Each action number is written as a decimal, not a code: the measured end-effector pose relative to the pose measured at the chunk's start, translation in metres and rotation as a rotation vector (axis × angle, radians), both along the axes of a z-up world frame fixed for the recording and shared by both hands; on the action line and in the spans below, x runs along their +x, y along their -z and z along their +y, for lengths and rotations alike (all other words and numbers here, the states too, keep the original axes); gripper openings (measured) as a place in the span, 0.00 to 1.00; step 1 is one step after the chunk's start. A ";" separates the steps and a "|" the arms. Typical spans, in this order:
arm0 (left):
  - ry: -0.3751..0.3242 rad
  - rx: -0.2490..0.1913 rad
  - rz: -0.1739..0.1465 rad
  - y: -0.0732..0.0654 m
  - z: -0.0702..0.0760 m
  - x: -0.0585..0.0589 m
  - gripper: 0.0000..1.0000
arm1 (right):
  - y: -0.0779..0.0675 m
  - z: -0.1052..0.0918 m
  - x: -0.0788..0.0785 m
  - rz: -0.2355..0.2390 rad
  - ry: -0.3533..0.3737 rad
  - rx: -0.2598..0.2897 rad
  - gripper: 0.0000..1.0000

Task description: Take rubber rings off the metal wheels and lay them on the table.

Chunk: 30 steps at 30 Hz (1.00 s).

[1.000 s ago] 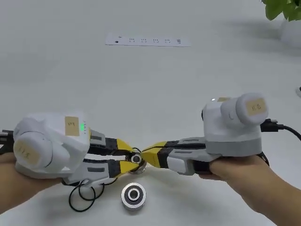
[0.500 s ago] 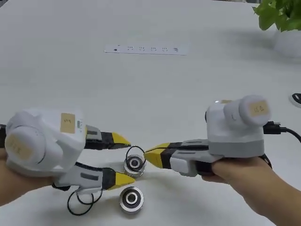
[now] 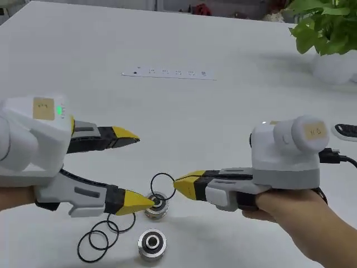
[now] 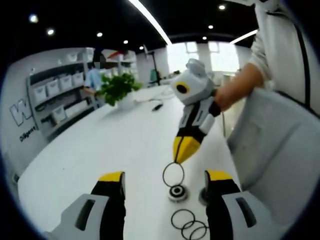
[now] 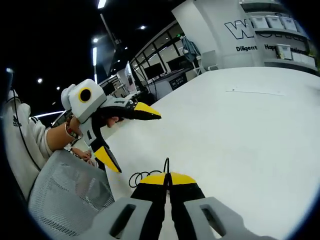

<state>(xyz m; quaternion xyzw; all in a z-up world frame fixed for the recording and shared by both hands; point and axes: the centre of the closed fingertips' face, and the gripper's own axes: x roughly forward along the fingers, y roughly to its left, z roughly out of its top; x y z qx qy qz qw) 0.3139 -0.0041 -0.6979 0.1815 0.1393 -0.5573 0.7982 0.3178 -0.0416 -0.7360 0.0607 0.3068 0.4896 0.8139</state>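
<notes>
So, right claw (image 3: 179,183): pressed together at its yellow tips, pinching the edge of a thin black rubber ring (image 3: 163,186). A hand (image 3: 290,209) holds it in from the right.
Rubber ring: its loop hangs off the right claw's tips, just over a metal wheel (image 3: 157,203). I cannot tell whether its lower edge touches that wheel.
Left claw (image 3: 136,169): spread wide and gripping nothing. Its lower yellow tip sits just beside the metal wheel, and its upper tip is well apart, farther up the counter (image 3: 223,117).
Second wheel (image 3: 152,244): lies flat on the counter, nearer the person and apart from both claws.
Loose rings (image 3: 102,234): a few black rings overlap on the counter, left of the second wheel and below the left claw's lower jaw.
Far side of the counter: a white power strip (image 3: 169,73) lies flat there, with a green plant (image 3: 326,25) at the right corner.
</notes>
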 end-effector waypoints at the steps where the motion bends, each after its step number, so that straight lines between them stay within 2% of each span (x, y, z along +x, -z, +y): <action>1: -0.011 -0.005 0.001 -0.004 0.003 -0.002 0.67 | -0.003 0.000 -0.001 -0.004 0.002 0.004 0.00; 5: -0.034 -0.014 -0.004 -0.014 0.013 -0.014 0.73 | -0.012 0.002 -0.004 -0.014 0.002 0.019 0.00; 7: -0.055 -0.021 0.005 -0.018 0.022 -0.022 0.75 | -0.017 0.003 -0.006 -0.019 0.005 0.026 0.00; 11: -0.085 -0.025 0.019 -0.019 0.036 -0.037 0.77 | -0.023 0.007 -0.012 -0.025 0.001 0.031 0.00; 16: -0.118 -0.011 0.038 -0.014 0.055 -0.055 0.79 | -0.029 0.015 -0.021 -0.041 -0.019 0.028 0.00; 24: -0.179 -0.018 0.050 -0.012 0.080 -0.068 0.81 | -0.034 0.030 -0.032 -0.053 -0.055 0.022 0.00; 30: -0.206 -0.039 0.060 -0.013 0.090 -0.077 0.82 | -0.036 0.042 -0.042 -0.054 -0.078 0.020 0.00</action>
